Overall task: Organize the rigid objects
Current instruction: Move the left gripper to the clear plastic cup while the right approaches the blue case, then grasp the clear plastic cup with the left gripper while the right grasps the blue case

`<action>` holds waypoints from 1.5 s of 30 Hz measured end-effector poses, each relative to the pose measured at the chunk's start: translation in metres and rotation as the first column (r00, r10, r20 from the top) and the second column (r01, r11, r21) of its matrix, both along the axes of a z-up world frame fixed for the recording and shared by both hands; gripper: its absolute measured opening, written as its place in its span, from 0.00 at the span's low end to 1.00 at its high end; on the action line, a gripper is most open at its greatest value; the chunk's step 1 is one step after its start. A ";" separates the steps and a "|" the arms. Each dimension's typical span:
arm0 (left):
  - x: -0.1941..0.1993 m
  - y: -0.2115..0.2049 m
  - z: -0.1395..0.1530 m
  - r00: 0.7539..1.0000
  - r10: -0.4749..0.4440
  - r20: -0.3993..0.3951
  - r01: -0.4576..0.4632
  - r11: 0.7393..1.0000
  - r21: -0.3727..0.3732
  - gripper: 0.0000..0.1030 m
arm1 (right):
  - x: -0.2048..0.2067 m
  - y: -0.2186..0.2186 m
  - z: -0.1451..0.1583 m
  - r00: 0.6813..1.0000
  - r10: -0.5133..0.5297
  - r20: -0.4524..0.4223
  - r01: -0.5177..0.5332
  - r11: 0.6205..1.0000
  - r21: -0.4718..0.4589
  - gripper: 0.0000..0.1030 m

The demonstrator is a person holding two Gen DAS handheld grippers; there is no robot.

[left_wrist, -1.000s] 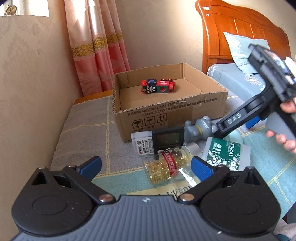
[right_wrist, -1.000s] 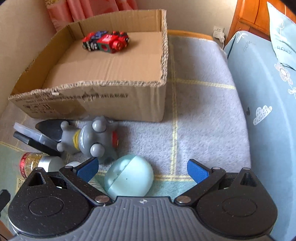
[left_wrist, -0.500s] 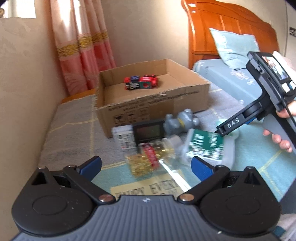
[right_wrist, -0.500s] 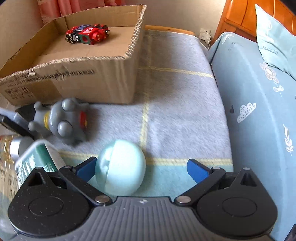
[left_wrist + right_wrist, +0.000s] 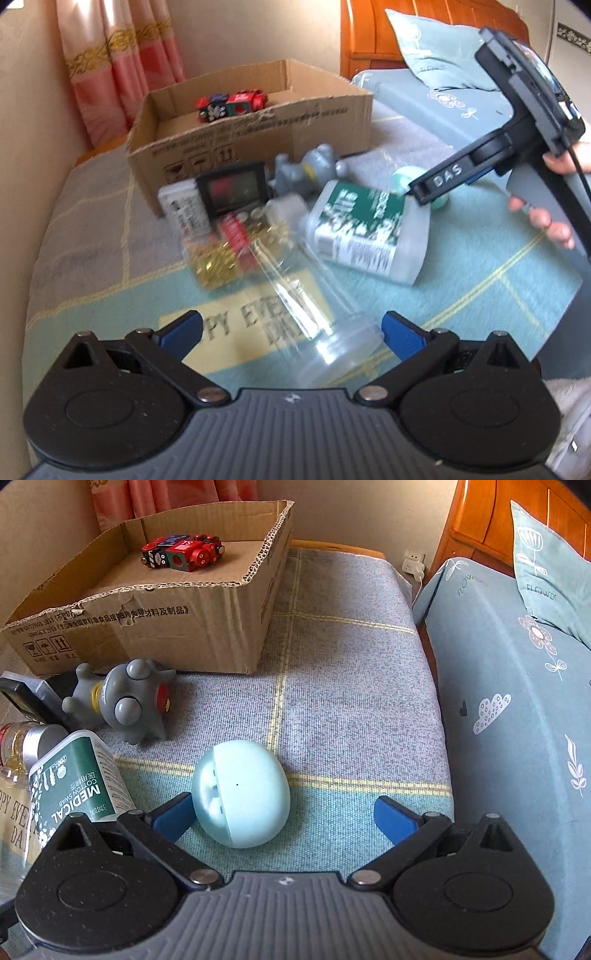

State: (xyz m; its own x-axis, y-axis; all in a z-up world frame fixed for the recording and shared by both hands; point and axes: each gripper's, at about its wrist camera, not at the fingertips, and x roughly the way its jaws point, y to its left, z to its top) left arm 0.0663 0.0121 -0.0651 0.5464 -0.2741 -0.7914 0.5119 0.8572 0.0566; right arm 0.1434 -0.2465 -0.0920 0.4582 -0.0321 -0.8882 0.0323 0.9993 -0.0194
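- Blue-padded fingers of the right gripper point(image 5: 282, 818) stood wide apart, gripping nothing, with a pale-blue egg-shaped case point(image 5: 242, 794) lying on the blanket point(image 5: 351, 686) between them, close to the left pad.
- Just left of the case lay a cotton swab tub point(image 5: 75, 779) with a green "MEDICAL" label, on its side, and beyond it a grey toy figure point(image 5: 125, 699) near the front wall of the cardboard box point(image 5: 177, 624).
- Inside the box, a red toy train point(image 5: 183, 552) sat against the far side.
- The left gripper point(image 5: 291, 330) was likewise spread open and empty, a clear plastic bottle point(image 5: 306, 325) lying on its side between its pads, blurred in the left wrist view.
- Farther out lay a jar of yellow capsules point(image 5: 225, 247), a small black digital clock point(image 5: 232, 188) and a white card pack point(image 5: 183, 206), clustered before the box.
- To the right stood a bed with a blue floral sheet point(image 5: 517, 701) and a pillow point(image 5: 554, 561) against an orange wooden headboard point(image 5: 491, 517).
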 end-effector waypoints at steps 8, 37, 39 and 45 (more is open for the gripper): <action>-0.012 0.024 0.001 0.999 0.040 -0.010 -0.039 0.998 0.048 0.99 | -0.004 -0.001 0.000 1.000 0.007 0.019 -0.007 1.000 0.000 1.00; 0.008 0.058 0.007 0.973 0.166 -0.159 -0.192 0.969 -0.159 0.99 | -0.017 -0.003 -0.002 0.998 0.046 0.044 -0.046 0.999 -0.001 1.00; 0.011 0.059 0.007 0.970 0.189 -0.153 -0.211 0.966 -0.150 0.99 | -0.017 -0.003 -0.002 0.998 0.048 0.046 -0.048 0.999 -0.001 1.00; 0.031 0.062 0.005 0.967 0.222 -0.127 -0.242 0.955 -0.170 0.99 | -0.018 -0.002 -0.001 0.997 0.052 0.052 -0.052 0.999 -0.001 1.00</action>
State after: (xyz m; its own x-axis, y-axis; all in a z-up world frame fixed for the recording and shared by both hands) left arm 0.0974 0.0737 -0.0602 0.5286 -0.2951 -0.7959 0.2925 0.9435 -0.1555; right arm 0.1253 -0.2488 -0.0934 0.5045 -0.0072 -0.8634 -0.0183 0.9997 -0.0191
